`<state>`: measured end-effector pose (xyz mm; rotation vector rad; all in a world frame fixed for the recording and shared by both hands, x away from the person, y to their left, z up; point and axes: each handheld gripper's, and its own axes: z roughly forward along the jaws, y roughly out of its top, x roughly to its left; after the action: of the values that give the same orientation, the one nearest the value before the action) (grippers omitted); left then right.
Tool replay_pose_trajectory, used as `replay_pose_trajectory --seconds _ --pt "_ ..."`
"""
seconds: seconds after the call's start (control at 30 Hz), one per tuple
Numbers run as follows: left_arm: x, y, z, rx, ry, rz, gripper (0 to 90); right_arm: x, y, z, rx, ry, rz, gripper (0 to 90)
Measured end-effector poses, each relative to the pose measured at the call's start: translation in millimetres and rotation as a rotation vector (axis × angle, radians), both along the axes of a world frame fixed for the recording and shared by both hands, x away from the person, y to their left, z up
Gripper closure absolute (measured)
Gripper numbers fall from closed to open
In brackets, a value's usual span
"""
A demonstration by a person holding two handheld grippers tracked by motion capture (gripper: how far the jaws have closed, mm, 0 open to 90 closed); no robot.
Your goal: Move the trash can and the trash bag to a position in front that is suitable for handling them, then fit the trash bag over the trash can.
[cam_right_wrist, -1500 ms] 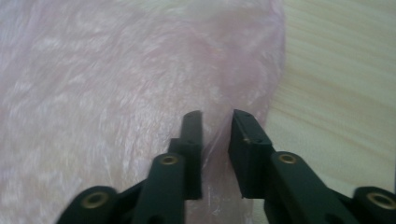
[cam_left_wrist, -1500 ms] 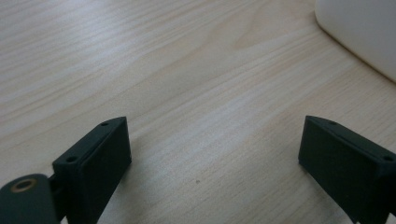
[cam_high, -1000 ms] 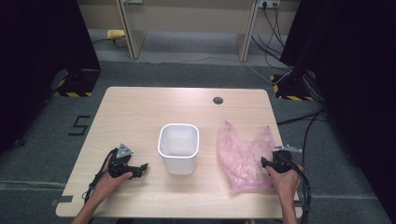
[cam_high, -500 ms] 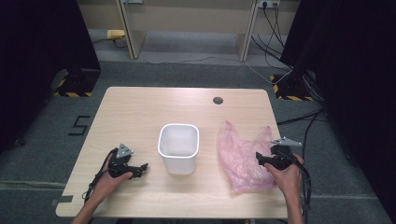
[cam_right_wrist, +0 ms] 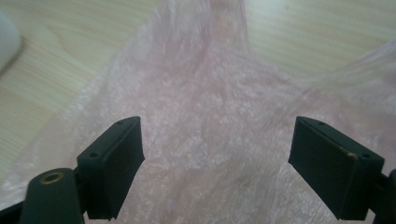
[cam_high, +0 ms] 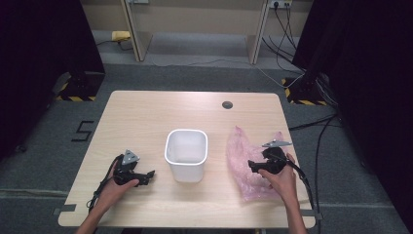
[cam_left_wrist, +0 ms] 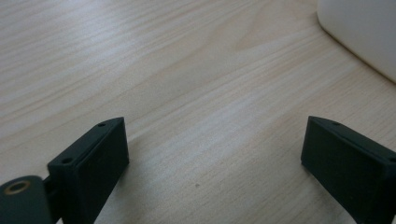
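From the high view, the pink plastic bag (cam_high: 251, 165) lay flat toward the worktop's (cam_high: 146, 122) right edge, beside the white bin (cam_high: 186, 153), the right gripper (cam_high: 254, 165) above it. The left gripper (cam_high: 148, 176) rested near the front-left corner.

In the left gripper view, its jaws stood apart over bare wood.

In the right gripper view, the jaws had just been opening, wide over the bag, gripping nothing.

Crinkled thin pink plastic bag (cam_high: 253, 168); smooth white plastic bin (cam_high: 186, 154); matt wood-grain table (cam_high: 146, 117).

On the tabletop (cam_high: 146, 117) a bin (cam_high: 186, 155) stands upright near the middle. A plastic bag (cam_high: 243, 161) lies flat to its right, apart from it. The right gripper (cam_high: 254, 165) sits over the bag; the left gripper (cam_high: 146, 176) lies left of the bin, near the front edge. A cable hole (cam_high: 227, 104) lies behind the bag.
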<state>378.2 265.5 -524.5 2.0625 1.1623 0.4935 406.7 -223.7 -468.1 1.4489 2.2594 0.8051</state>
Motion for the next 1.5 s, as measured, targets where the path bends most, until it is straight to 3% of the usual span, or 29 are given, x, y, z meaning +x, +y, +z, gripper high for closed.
replay_pose_trajectory --seconds 0.23,0.43,0.63,0.9,1.0,1.1,1.17,1.23,1.33,1.4,1.5 --pt "0.0 0.1 0.1 0.002 0.0 -0.002 6.8 6.7 5.9 -15.4 -0.08 0.061 -0.046 18.1" --pt "0.1 0.1 0.0 0.001 0.0 -0.001 6.8 8.5 4.3 -17.3 -0.067 0.059 -0.073 18.0" --pt "0.0 0.1 0.1 0.002 0.0 -0.002 6.8 10.3 -0.4 -27.1 -0.041 0.103 -0.093 15.6" --pt "-0.2 0.0 0.1 0.003 0.0 -0.001 6.8 7.2 4.6 -33.5 -0.054 0.056 -0.091 9.2" --pt "-0.2 0.0 0.1 0.003 0.0 -0.002 6.8 5.1 2.9 -31.6 -0.041 0.023 -0.056 26.2" --pt "-0.6 -0.2 0.3 0.007 -0.002 -0.002 6.8 2.1 2.7 -31.8 -0.029 -0.004 -0.049 37.4" --pt "-0.7 -0.2 0.2 0.005 0.0 0.0 6.9 0.6 2.7 -32.5 -0.015 -0.03 -0.037 49.9" --pt "-0.9 -0.2 0.2 0.004 0.001 0.0 6.9 0.7 0.8 -33.5 0.005 -0.055 -0.008 68.0" --pt "-1.1 -0.3 0.2 0.005 0.001 -0.004 6.9 1.7 -1.9 -35.3 0.055 -0.057 0.0 85.0" --pt "-1.1 -0.4 0.2 0.005 0.002 -0.004 6.9 1.7 -2.6 -37.6 0.088 -0.065 0.004 90.0" --pt "-1.1 -0.5 0.2 0.003 0.002 -0.003 6.9 3.0 -2.2 -37.1 0.083 -0.064 0.021 90.0"
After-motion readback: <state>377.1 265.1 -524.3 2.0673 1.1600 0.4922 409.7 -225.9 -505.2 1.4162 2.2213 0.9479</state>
